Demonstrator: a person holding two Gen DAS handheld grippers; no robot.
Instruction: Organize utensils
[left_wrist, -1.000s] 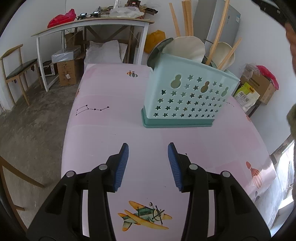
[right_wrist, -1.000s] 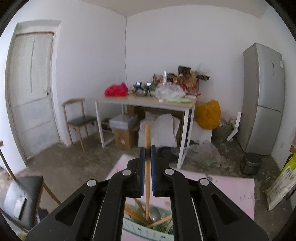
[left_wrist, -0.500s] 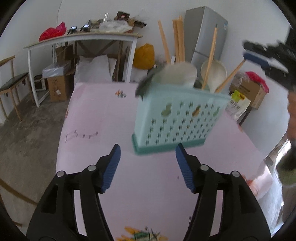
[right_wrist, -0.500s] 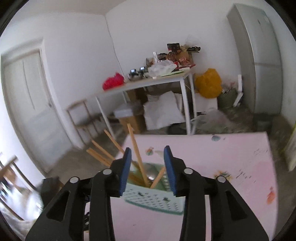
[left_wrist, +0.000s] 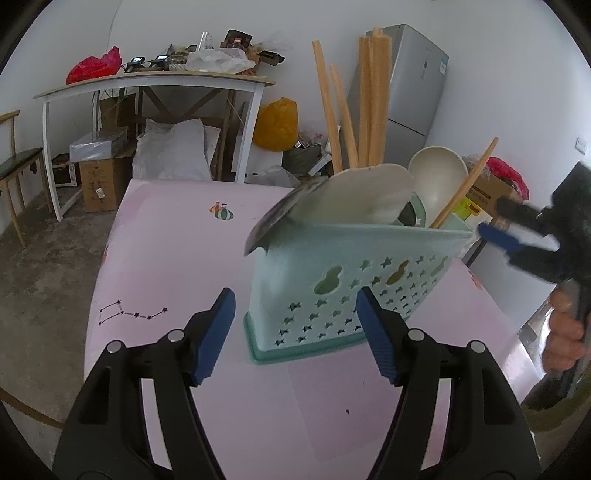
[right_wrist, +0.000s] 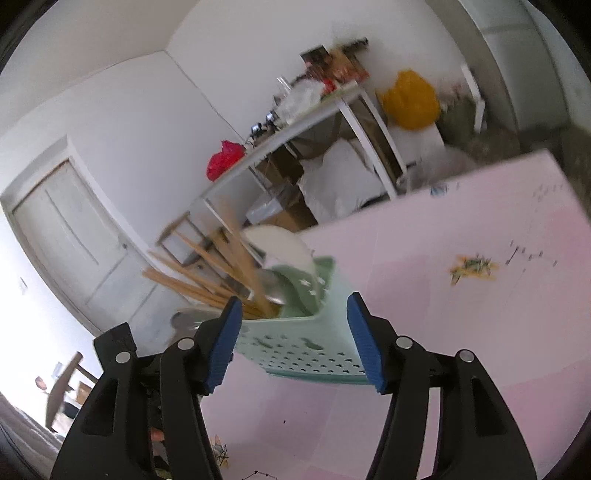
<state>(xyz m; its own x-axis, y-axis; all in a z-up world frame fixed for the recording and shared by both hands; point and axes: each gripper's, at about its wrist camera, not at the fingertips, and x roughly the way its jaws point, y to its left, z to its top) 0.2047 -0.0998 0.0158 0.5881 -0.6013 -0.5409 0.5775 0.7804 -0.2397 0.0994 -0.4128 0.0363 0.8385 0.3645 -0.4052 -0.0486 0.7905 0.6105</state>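
A light teal utensil basket (left_wrist: 343, 288) with star holes stands on the pink table (left_wrist: 177, 240). It holds several wooden chopsticks (left_wrist: 369, 103), cream spoons (left_wrist: 437, 181) and a dark ladle. My left gripper (left_wrist: 295, 332) is open and empty, its jaws wide apart just in front of the basket. My right gripper (right_wrist: 293, 339) is open and empty, close to the basket (right_wrist: 303, 343) from the other side. It also shows in the left wrist view (left_wrist: 524, 236) at the right, blurred. In the right wrist view the chopsticks (right_wrist: 207, 269) lean left.
A white side table (left_wrist: 147, 85) with clutter, boxes and bags stands behind the pink table. A grey fridge (left_wrist: 410, 85) is at the back right, a chair (left_wrist: 14, 166) at the left. A door (right_wrist: 66, 236) shows in the right wrist view.
My right gripper let go of a chopstick into the basket, opened wide and came down beside the basket. My left gripper opened wider and moved closer to the basket.
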